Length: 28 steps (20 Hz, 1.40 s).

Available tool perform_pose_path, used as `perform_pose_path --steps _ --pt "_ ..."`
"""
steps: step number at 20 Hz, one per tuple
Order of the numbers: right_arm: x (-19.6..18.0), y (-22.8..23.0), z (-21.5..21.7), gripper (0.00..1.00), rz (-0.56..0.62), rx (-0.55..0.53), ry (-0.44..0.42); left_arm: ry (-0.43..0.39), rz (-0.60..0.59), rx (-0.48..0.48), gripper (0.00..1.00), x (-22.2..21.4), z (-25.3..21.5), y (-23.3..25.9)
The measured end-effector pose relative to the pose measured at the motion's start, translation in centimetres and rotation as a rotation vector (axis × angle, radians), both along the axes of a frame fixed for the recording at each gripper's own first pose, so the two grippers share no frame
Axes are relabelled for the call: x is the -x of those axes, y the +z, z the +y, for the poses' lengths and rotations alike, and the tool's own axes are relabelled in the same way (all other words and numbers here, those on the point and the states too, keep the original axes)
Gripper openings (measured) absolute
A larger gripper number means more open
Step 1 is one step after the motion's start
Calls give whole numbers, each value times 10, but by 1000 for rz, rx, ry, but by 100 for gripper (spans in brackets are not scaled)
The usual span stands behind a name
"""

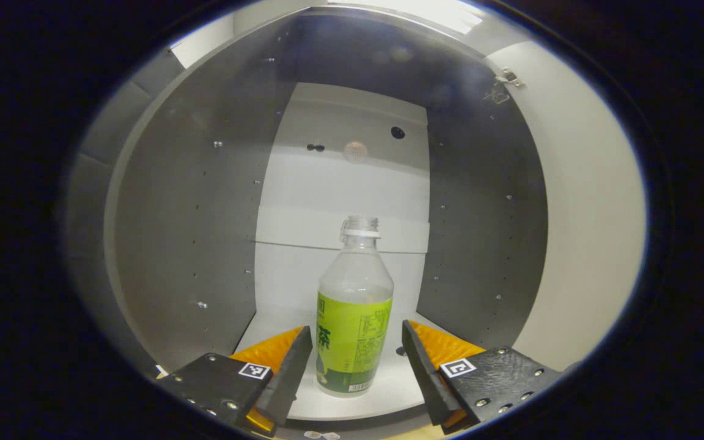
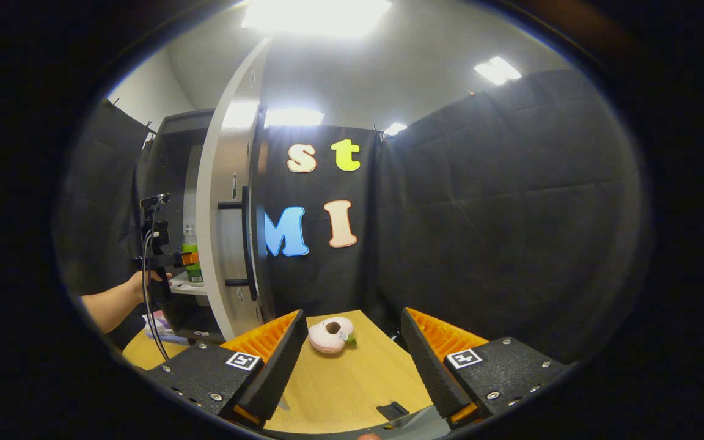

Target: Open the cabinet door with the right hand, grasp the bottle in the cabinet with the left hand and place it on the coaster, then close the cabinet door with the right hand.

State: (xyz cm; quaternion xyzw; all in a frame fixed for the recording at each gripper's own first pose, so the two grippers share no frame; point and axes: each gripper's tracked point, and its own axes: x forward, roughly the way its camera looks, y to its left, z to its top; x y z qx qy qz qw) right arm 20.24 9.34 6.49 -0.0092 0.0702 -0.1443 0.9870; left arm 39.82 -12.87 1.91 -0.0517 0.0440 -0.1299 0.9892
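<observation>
A clear bottle [image 1: 354, 318] with a green label and no cap stands upright on the white cabinet shelf [image 1: 388, 385]. My left gripper [image 1: 357, 345] is open, one finger on each side of the bottle's lower half, with small gaps to it. In the right gripper view the cabinet door [image 2: 230, 201] stands wide open with its black handle [image 2: 245, 241] facing me. The bottle [image 2: 191, 256] shows inside, with the left gripper [image 2: 165, 260] and a hand at it. My right gripper [image 2: 352, 342] is open over the wooden table, empty. A round pink coaster [image 2: 329, 334] lies ahead of it.
Grey cabinet side walls [image 1: 193, 232] close in on both sides of the bottle, with a white back panel [image 1: 352, 183] behind. The wooden table [image 2: 352, 385] runs beneath the right gripper. A small black piece [image 2: 393, 410] lies near its front edge.
</observation>
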Motion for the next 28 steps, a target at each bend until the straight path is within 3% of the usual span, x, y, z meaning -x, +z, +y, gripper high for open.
perform_pose_path --steps 1,3,4,7,13,16,19,23,24,25,26,28 --pt "0 -1 -1 95 4 -1 -6 3 1 -7 84 -4 0 -2" --pt "0 -1 0 95 9 -6 -13 6 0 -24 86 -10 3 -4" --pt "-1 0 1 95 5 -9 -9 -5 4 -30 69 -9 2 -4" --pt "-7 0 6 95 -7 -18 30 -34 0 -38 69 10 3 1" --pt "-15 1 17 95 -14 -36 144 -14 -44 -45 72 73 26 19" --pt "-18 1 20 95 -16 -42 177 4 -69 -66 68 104 38 27" --pt "-19 1 26 95 -17 -67 210 19 -73 -67 72 138 49 26" --pt "-21 1 29 95 -17 -81 239 35 -70 -56 69 185 58 16" --pt "-21 1 30 95 -20 -87 245 39 -64 -54 73 196 59 11" --pt "-21 2 31 95 -24 -92 251 44 -58 -55 69 207 61 5" --pt "-22 2 32 95 -25 -97 256 50 -53 -54 73 217 63 -1" --pt "-24 1 32 95 -26 -103 266 60 -40 -44 69 237 65 -15"
